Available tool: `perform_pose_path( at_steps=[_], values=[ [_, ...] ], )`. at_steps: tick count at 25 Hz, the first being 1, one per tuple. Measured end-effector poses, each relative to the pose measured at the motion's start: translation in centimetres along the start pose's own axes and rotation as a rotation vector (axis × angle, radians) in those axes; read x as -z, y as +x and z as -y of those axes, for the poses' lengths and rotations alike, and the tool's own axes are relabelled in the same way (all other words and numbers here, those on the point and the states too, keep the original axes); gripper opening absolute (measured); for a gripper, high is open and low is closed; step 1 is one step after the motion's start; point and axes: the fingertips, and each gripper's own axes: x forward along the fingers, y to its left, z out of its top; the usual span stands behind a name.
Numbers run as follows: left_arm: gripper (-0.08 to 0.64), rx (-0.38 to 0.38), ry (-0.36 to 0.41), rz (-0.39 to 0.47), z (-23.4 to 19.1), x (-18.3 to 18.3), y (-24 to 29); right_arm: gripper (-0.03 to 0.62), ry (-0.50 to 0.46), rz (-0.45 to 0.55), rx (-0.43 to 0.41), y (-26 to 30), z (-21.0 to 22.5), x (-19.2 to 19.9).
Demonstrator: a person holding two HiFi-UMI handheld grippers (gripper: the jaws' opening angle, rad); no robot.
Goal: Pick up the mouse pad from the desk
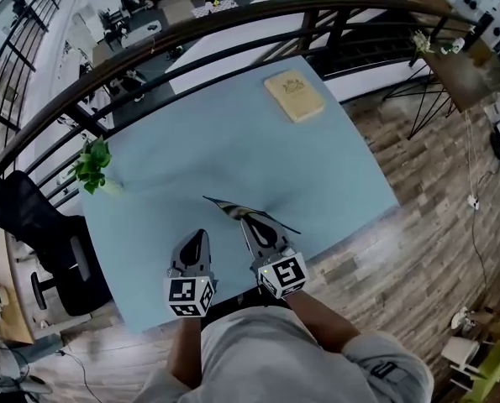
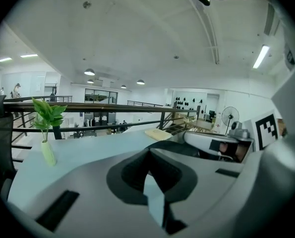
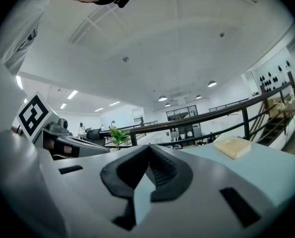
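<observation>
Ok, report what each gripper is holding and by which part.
The left gripper and right gripper both pinch the light blue mouse pad at its near edge.

Head cam: steeply down over pale blue tabletop (image 1: 233, 145). Gripper cams: low, close, facing across it; all 3 share green leafy plant (image 1: 92, 164) & tan book (image 1: 293, 96).

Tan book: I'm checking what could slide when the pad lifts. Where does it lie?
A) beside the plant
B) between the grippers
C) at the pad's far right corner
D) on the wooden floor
C: the head view shows the tan book lying at the far right corner of the mouse pad, well apart from the plant.
</observation>
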Motion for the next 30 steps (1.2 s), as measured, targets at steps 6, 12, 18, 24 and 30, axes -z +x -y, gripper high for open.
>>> perform_pose_path(
  at_steps=[6,12,18,24,30],
  values=[
    [0.011,-0.005,0.008,0.041,-1.0,-1.7,-1.1,0.014,-0.034,0.019,0.003,0.2,-0.8,-1.6],
    [0.011,0.010,0.004,0.099,-2.5,-4.0,-3.1,0.014,-0.085,0.036,-0.006,1.4,-3.1,-3.6],
    [0.011,-0.028,-0.022,0.155,-5.2,-5.2,-5.1,0.014,-0.096,0.039,-0.051,3.1,-5.9,-4.7],
    [0.011,-0.092,-0.029,0.224,-8.6,-7.1,-7.5,0.014,-0.138,0.066,-0.081,5.2,-8.0,-6.5],
    [0.011,-0.152,-0.031,0.274,-11.2,-8.3,-9.8,0.014,-0.166,0.082,-0.120,7.1,-10.0,-7.7]
  ],
)
